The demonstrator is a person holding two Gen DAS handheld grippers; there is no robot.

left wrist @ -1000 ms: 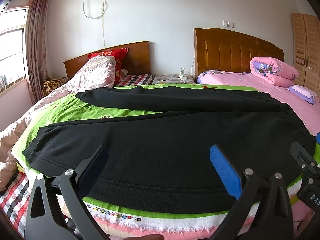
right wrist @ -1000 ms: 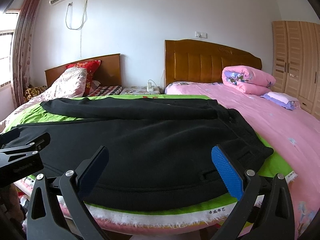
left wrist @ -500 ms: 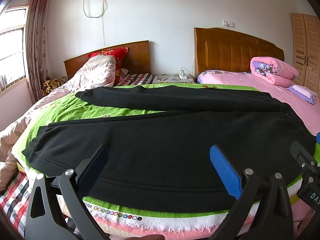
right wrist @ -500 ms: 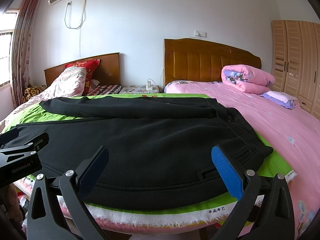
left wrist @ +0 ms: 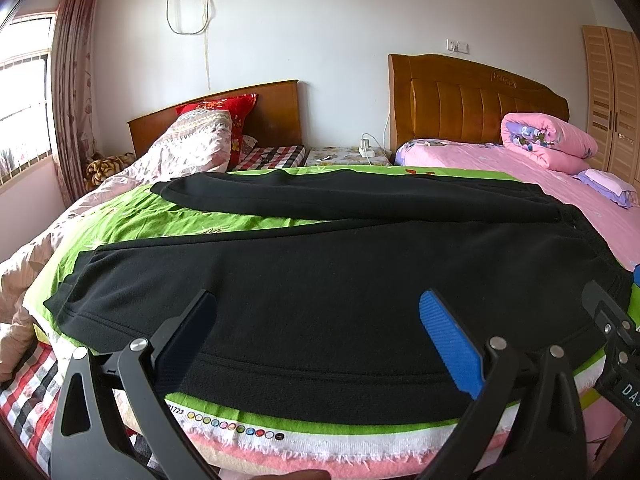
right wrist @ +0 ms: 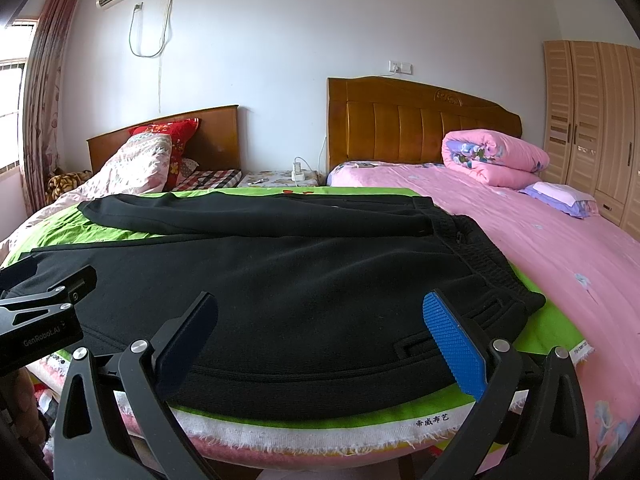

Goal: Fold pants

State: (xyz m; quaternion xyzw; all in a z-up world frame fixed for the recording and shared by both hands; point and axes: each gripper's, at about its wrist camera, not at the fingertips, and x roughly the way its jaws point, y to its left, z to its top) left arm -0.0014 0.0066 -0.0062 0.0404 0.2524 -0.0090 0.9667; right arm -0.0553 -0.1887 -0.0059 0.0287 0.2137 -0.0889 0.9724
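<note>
Left gripper, "GenRobot.AI", and right gripper both wide apart, empty; black pants beneath

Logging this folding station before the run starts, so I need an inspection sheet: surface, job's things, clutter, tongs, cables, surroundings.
Surface: green printed sheet spread over the bed, frayed white edge nearest the cameras.
Job's things: black fleece pants lying flat, unfolded, legs splayed apart, elastic waistband to the right.
Clutter: nothing seen on the green printed sheet besides the pants.
Tongs: left tongs open, empty, at the near hem; right tongs open, empty, near the waistband end.
Cables: white charger cord on the nightstand; air-conditioner cord loop on the wall.
Surroundings: rolled pink quilt, pale wooden wardrobe, curtained window.
</note>
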